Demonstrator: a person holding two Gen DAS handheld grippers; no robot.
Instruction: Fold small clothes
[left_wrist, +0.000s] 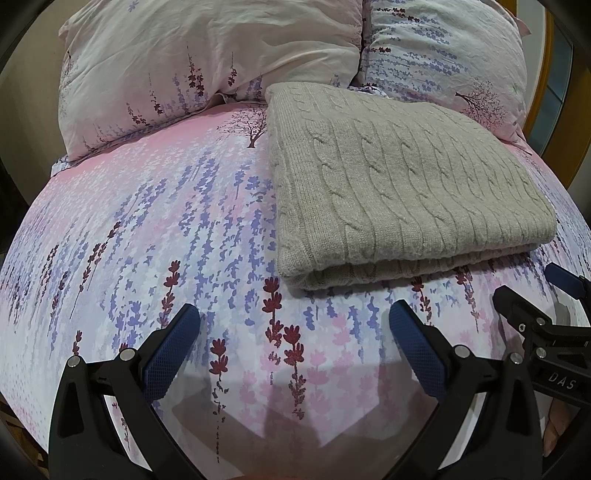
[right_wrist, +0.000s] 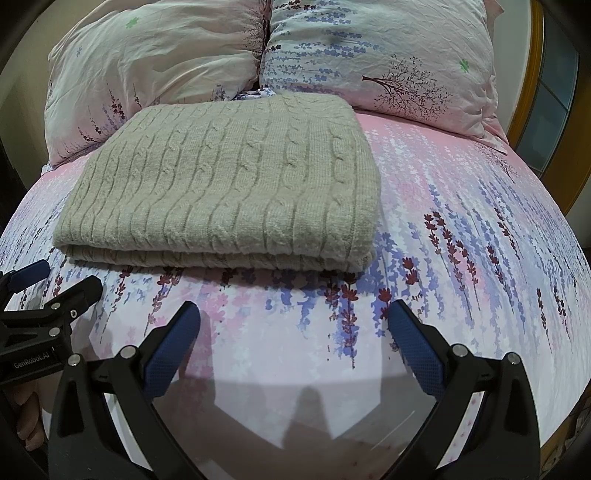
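A beige cable-knit sweater (left_wrist: 399, 184) lies folded in a flat rectangle on the floral bed sheet (left_wrist: 155, 229); it also shows in the right wrist view (right_wrist: 229, 188). My left gripper (left_wrist: 295, 321) is open and empty, hovering over the sheet just short of the sweater's near left corner. My right gripper (right_wrist: 293, 319) is open and empty, hovering short of the sweater's near right edge. The right gripper also shows at the right edge of the left wrist view (left_wrist: 528, 291), and the left gripper at the left edge of the right wrist view (right_wrist: 59, 284).
Two floral pillows (left_wrist: 207, 62) (left_wrist: 447, 55) lie against the head of the bed behind the sweater. A wooden frame (right_wrist: 528, 92) and a window stand at the far right. The bed's near edge lies below the grippers.
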